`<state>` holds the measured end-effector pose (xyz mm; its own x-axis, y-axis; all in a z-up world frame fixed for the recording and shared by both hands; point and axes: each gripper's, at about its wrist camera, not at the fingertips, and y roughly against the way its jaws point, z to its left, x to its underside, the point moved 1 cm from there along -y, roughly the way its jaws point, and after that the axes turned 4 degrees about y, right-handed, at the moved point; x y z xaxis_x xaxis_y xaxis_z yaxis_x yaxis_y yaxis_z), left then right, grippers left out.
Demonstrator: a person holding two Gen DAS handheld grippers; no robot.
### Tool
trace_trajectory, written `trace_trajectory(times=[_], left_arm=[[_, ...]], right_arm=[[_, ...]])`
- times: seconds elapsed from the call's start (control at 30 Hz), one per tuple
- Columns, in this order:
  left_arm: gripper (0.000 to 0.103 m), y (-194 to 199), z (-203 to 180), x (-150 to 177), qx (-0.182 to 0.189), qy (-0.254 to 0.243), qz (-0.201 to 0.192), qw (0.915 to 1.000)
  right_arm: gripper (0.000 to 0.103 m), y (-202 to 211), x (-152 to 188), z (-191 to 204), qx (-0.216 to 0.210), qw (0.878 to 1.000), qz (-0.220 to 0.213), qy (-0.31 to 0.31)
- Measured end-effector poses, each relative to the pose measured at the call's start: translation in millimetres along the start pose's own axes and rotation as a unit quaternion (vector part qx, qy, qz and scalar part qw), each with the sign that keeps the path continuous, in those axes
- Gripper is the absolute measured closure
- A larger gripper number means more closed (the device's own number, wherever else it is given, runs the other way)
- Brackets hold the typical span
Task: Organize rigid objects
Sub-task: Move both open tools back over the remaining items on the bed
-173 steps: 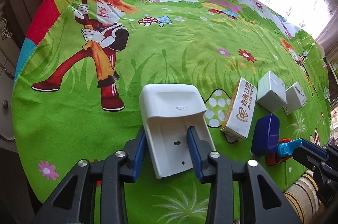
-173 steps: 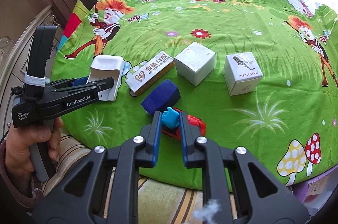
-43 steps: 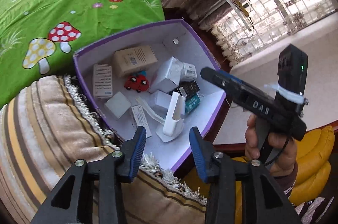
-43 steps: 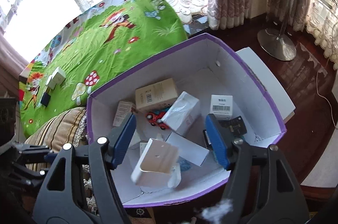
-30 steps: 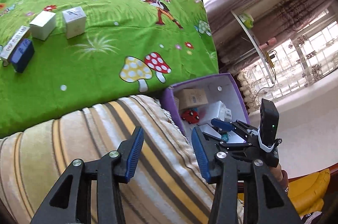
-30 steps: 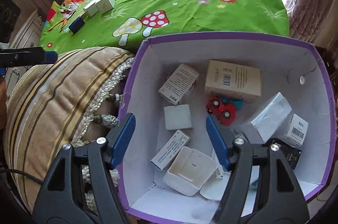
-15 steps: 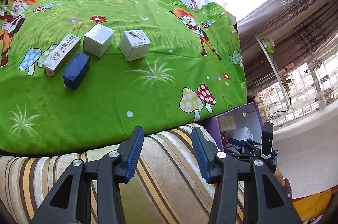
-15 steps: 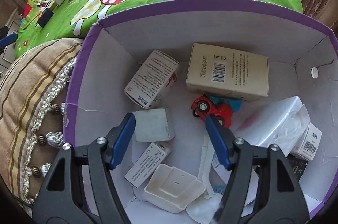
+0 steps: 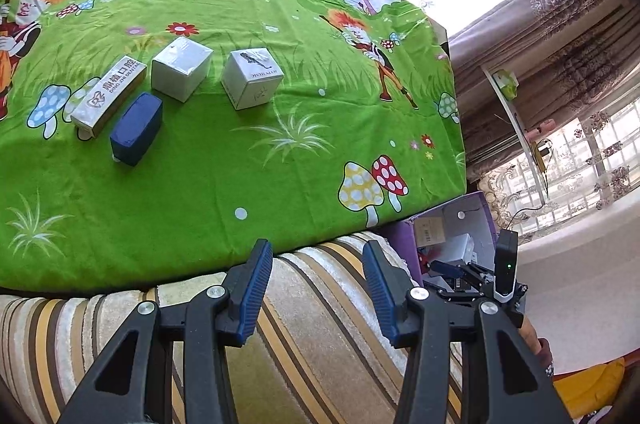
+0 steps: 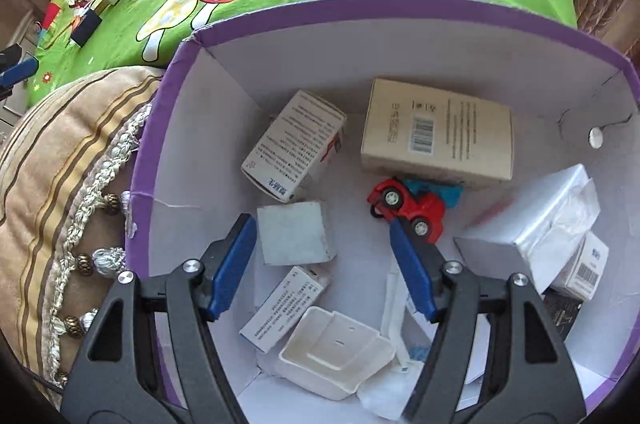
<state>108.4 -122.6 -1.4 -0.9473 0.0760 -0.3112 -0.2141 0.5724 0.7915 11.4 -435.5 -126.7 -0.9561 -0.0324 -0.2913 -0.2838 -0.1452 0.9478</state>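
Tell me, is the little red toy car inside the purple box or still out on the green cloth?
Inside. The red toy car lies on the floor of the purple box, just below a tan carton.

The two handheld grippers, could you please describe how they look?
Both the left gripper and right gripper have black plastic frames with triangular cut-outs, silver pivot screws and ribbed blue pads. The right one carries a black module with a lit green light.

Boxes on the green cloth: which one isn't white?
The dark blue box, lying beside the long white lettered box; the two cube boxes are white too.
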Motion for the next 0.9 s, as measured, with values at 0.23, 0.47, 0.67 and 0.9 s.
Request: trace_trajectory(times=[0.23,0.47,0.67,0.9], left_arm=[[0.055,-0.9,1.4,1.2,0.001,0.002,0.001,1.0000],[0.055,-1.4,2.9,0.9,0.006,0.004,0.001,1.0000],[0.055,12.7,14.5,-10.1,-0.002,0.007,-0.018,0.9998],[0.055,22.3,58.5,-42.6,-0.080,0.011,-0.041,0.9959]], right_arm=[[0.030,-14.2,-10.3,-7.7,0.002,1.000,0.014,0.004],[0.027,-28.9,-0.2,-0.1,-0.108,0.991,0.072,-0.017],[0.034,-22.6,4.6,-5.5,-0.087,0.994,0.061,-0.029],[0.032,28.3,-10.7,8.3,-0.053,0.998,0.015,-0.003]])
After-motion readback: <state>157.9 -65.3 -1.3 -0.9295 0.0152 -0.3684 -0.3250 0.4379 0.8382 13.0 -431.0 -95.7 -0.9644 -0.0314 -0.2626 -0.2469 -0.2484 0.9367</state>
